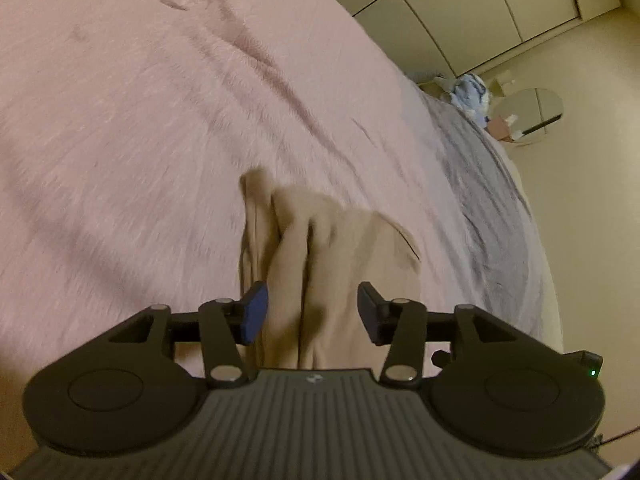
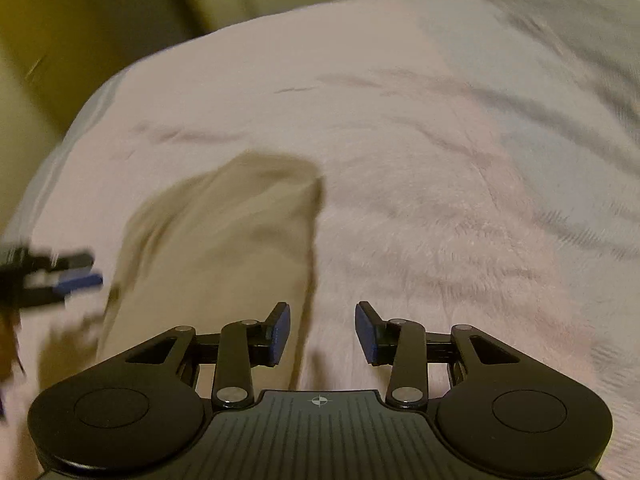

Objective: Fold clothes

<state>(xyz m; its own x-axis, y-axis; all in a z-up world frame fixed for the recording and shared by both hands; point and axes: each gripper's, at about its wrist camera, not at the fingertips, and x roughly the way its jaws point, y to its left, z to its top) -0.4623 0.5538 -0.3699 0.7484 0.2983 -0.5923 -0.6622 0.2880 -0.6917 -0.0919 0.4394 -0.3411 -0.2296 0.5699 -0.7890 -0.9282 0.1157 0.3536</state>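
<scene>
Though blurred, tan garment (image 2: 224,248) on bedspread (image 2: 440,200)

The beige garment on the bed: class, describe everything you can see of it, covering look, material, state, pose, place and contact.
The beige garment is plain tan cloth, soft-looking, with no visible print. It lies bunched in long lengthwise folds on the pink fuzzy blanket, not yet neatly folded. The left gripper is open, its fingers to either side of the cloth, not clamping it. The right gripper is open at the garment's edge. Blur hides seams and garment type.
</scene>
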